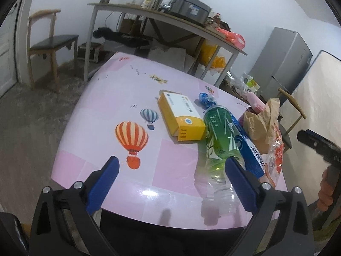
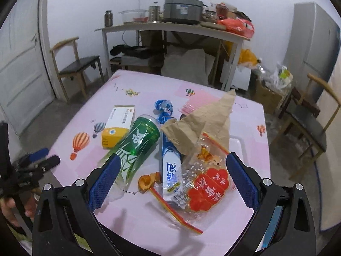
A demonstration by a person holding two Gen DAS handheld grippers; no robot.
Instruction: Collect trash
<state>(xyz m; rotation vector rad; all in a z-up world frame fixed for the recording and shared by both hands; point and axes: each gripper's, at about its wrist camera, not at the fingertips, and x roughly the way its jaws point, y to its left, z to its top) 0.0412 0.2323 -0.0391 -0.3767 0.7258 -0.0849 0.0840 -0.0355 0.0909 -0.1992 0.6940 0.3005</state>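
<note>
Trash lies bunched on the right half of a pink table point(image 2: 251, 115) printed with hot-air balloons. A clear plastic bottle point(image 2: 136, 147) with a green label lies on its side, its open neck toward the near edge. Just left of it, touching, sits a yellow and white box point(image 2: 118, 125). On the bottle's right lies a long blue and white toothpaste box point(image 2: 170, 166), its far end tucked under a crumpled brown paper bag point(image 2: 204, 123). A clear zip bag point(image 2: 204, 187) with a red printed label and a red strip lies nearest the edge, partly over the toothpaste box. A twisted blue wrapper point(image 2: 164, 106) rests behind the bottle, and a small orange scrap point(image 2: 147, 181) lies between the bottle and the toothpaste box.

The left gripper point(image 1: 171, 178) hangs above the near edge with its blue pads spread wide and nothing between them; its right finger crosses in front of the bottle's lower half. The right gripper point(image 2: 170, 181) stands equally wide over the zip bag and toothpaste box, gripping nothing.
</note>
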